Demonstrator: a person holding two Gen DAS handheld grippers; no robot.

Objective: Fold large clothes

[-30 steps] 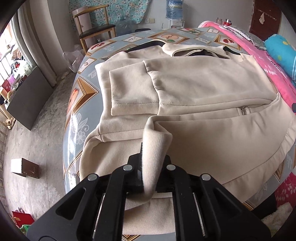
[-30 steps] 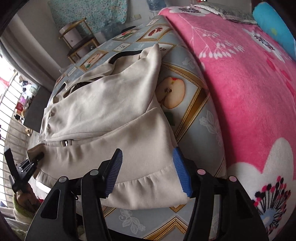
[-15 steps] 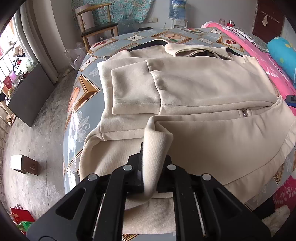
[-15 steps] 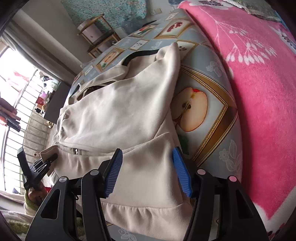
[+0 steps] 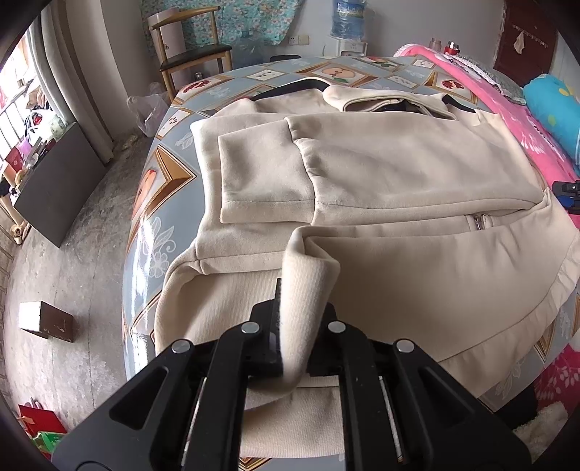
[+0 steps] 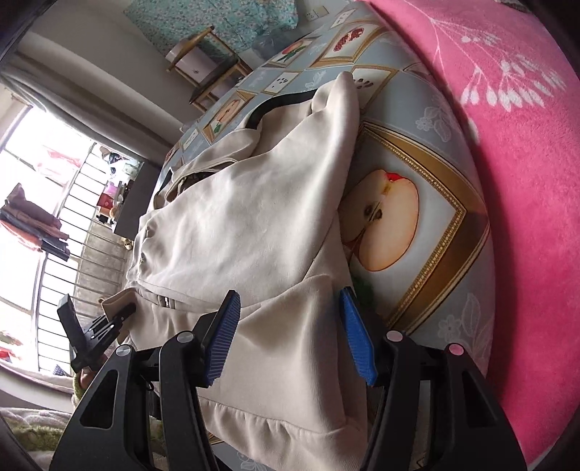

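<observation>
Two black plastic grippers, each built from angular arms with triangular cut-outs and round silver rivets at the pivots. Left gripper (image 5: 293,337): dark, narrow pads between thick black fingers. Right gripper (image 6: 288,337): ribbed bright blue pads (image 6: 357,340), with two pinkish rivets on its outer arm.

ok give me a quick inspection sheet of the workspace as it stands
Surface: table under a grey-blue fruit-print cloth.
Job's things: cream jacket lies flat, one sleeve folded across its front, zipper pull showing.
Clutter: nothing seen on the table besides the jacket.
Grippers: left gripper shut on the jacket's ribbed hem; right gripper open over the hem corner, pads not pressing.
Cables: nothing seen.
Surroundings: pink blanket beside the table, wooden chair, water bottle, small box on the concrete floor.
</observation>
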